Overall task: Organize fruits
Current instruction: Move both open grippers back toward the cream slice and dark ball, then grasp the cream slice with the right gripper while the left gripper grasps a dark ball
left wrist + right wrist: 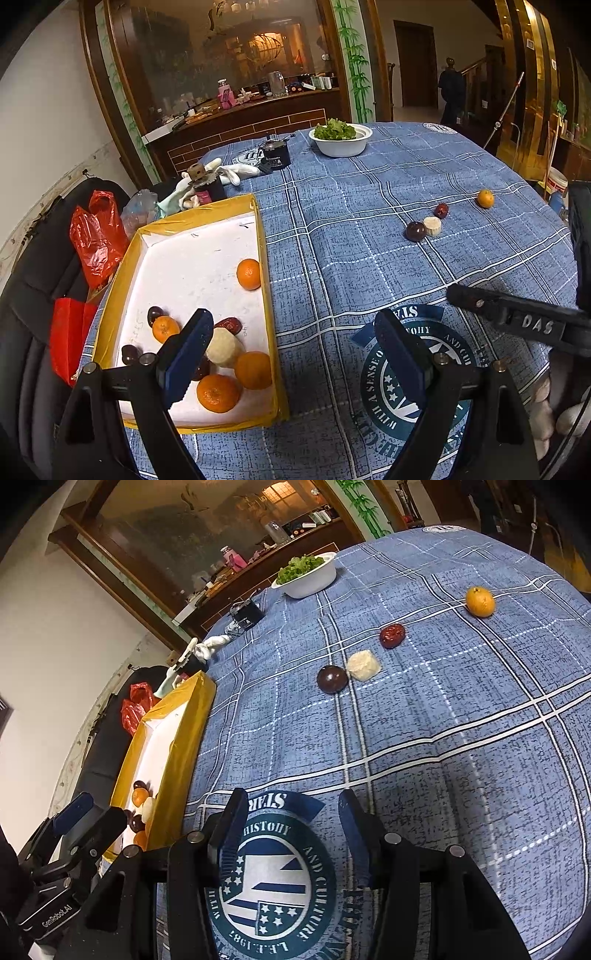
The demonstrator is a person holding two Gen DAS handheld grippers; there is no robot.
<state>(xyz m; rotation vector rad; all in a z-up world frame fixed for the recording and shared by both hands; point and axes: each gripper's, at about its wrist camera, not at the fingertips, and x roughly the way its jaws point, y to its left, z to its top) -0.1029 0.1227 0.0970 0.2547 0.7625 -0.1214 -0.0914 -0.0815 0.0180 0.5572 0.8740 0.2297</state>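
While both grippers hang empty over the blue plaid tablecloth, four fruits lie loose far right: one orange, one red date, one pale peeled piece, one dark plum. The left gripper gapes wide; the right gripper stands partly apart. Near left, the yellow tray holds four oranges, three dark plums, one date and one pale piece.
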